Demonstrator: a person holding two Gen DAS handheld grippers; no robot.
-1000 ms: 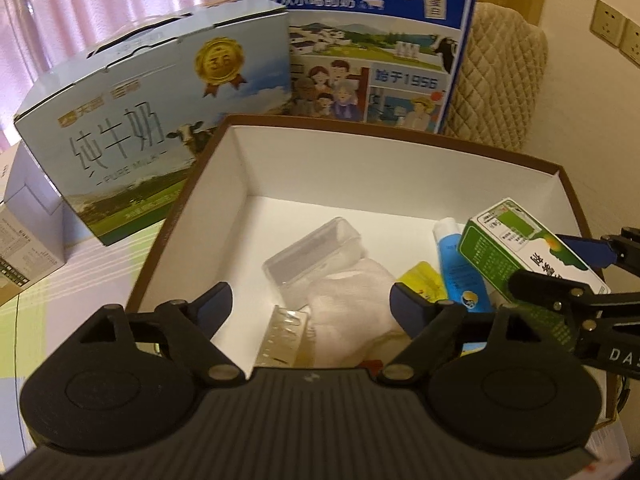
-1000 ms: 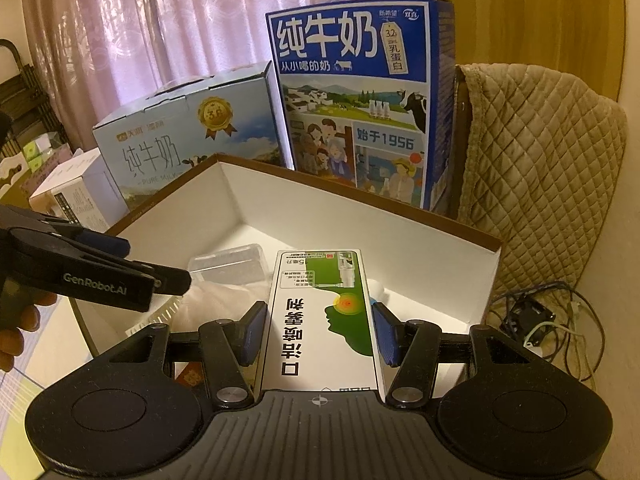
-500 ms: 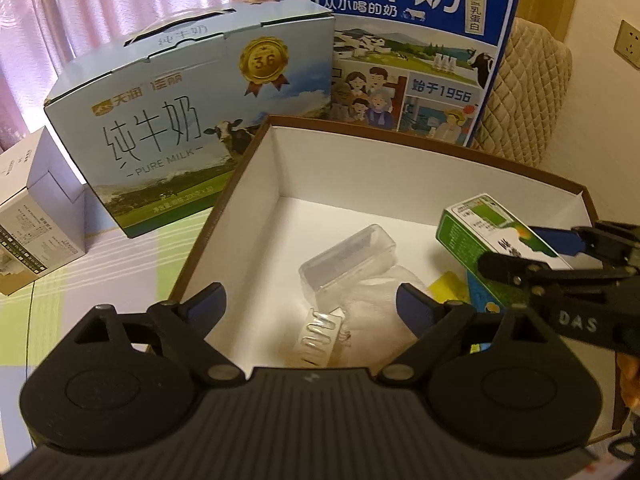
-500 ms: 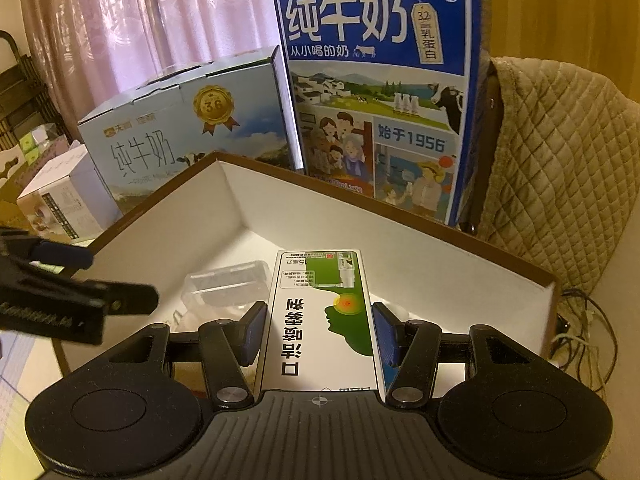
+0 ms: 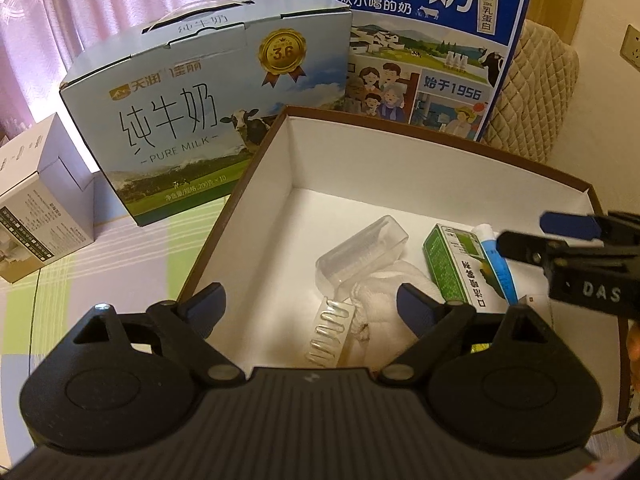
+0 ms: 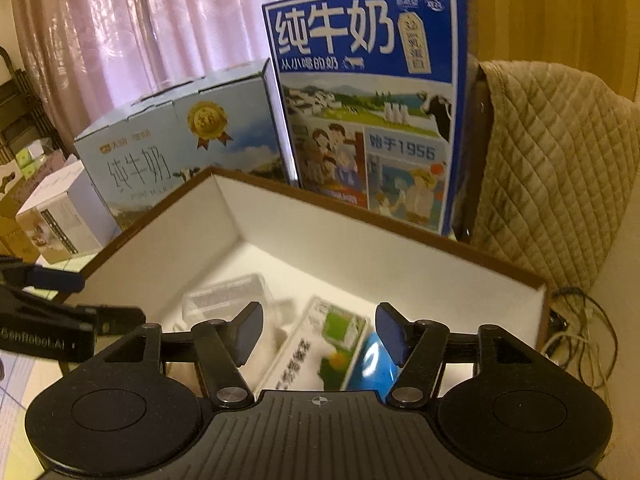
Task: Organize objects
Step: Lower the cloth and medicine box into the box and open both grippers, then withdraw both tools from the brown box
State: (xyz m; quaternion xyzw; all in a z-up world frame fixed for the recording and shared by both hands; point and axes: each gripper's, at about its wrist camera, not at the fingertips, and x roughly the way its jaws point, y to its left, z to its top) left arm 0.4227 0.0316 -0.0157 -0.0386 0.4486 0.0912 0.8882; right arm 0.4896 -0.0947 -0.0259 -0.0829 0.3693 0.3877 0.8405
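A brown-rimmed white box [image 5: 400, 160] [image 6: 400, 248] holds a green-and-white carton [image 5: 456, 268] [image 6: 320, 344], a blue tube [image 5: 496, 264] [image 6: 372, 364], a clear plastic case [image 5: 360, 248] [image 6: 224, 300], a white cloth [image 5: 384, 296] and a clear blister strip [image 5: 328, 332]. My right gripper [image 6: 318, 330] is open above the carton, which lies loose in the box; it also shows at the right of the left wrist view [image 5: 560, 236]. My left gripper [image 5: 310, 306] is open and empty over the box's near edge.
A light-blue milk carton case [image 5: 192, 120] [image 6: 172, 148] stands left of the box, a tall blue milk case [image 5: 428, 40] [image 6: 372, 100] behind it. A small white box [image 5: 36, 216] sits far left on the striped tablecloth [image 5: 120, 264]. A quilted chair back [image 6: 552, 160] is at right.
My right gripper opened and let go of the green-and-white carton, which dropped into the box beside the blue tube. My left gripper drew back a little.
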